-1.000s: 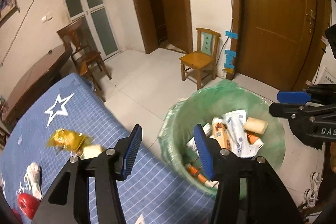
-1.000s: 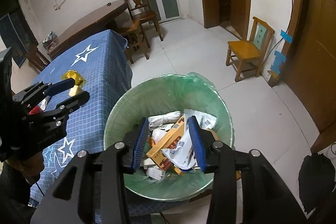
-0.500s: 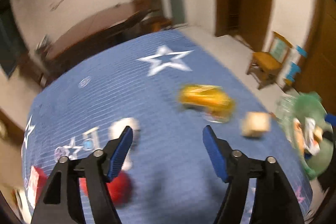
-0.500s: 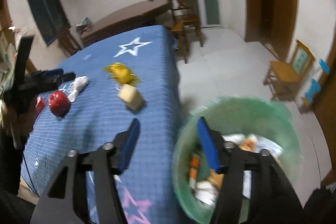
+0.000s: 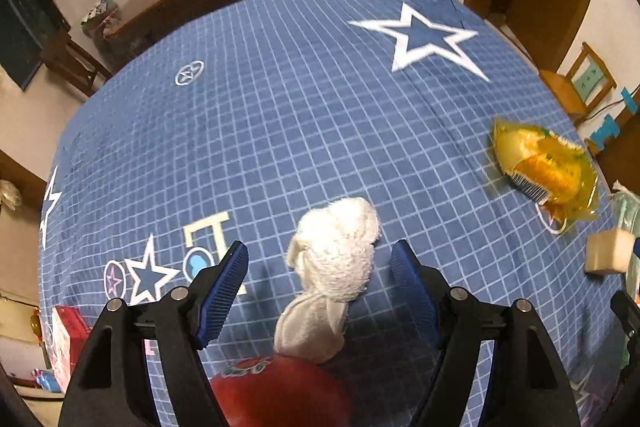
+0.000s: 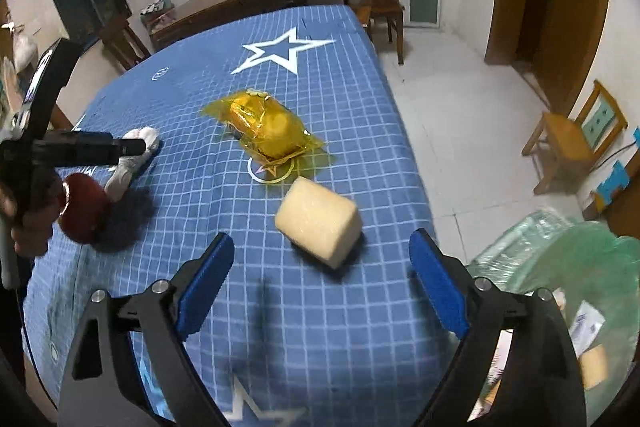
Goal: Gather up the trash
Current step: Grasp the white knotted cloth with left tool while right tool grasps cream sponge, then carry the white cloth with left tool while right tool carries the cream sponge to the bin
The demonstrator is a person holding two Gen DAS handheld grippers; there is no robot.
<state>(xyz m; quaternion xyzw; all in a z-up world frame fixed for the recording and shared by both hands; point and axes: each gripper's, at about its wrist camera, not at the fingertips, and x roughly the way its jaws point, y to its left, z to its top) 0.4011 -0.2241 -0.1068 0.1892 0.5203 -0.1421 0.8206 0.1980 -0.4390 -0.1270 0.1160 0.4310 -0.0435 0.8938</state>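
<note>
Blue pads of the left gripper [image 5: 319,289] stand apart, w/ the white crumpled cloth [image 5: 334,267] lying between them at lower centre of the left wrist view; no pad touches it. The right gripper [image 6: 322,287] jaws are opening at this moment, and the beige foam block [image 6: 319,221] sits just in front of the gap, near the centre of the right wrist view, not gripped.

Outward from the fingers: a red round object [image 5: 280,393] lies touching the cloth at the bottom of the left view. The yellow wrapper [image 6: 266,127] is beyond the block, approx. mid-frame. All rest on the blue checked tablecloth [image 6: 304,339] w/ star prints.

The green-lined trash bin [image 6: 568,267] is at lower right of the right view, beside the table edge, and already holds some packaging. So part of the job seems done; the cloth, block, wrapper & maybe the red object are still left on the table.
</note>
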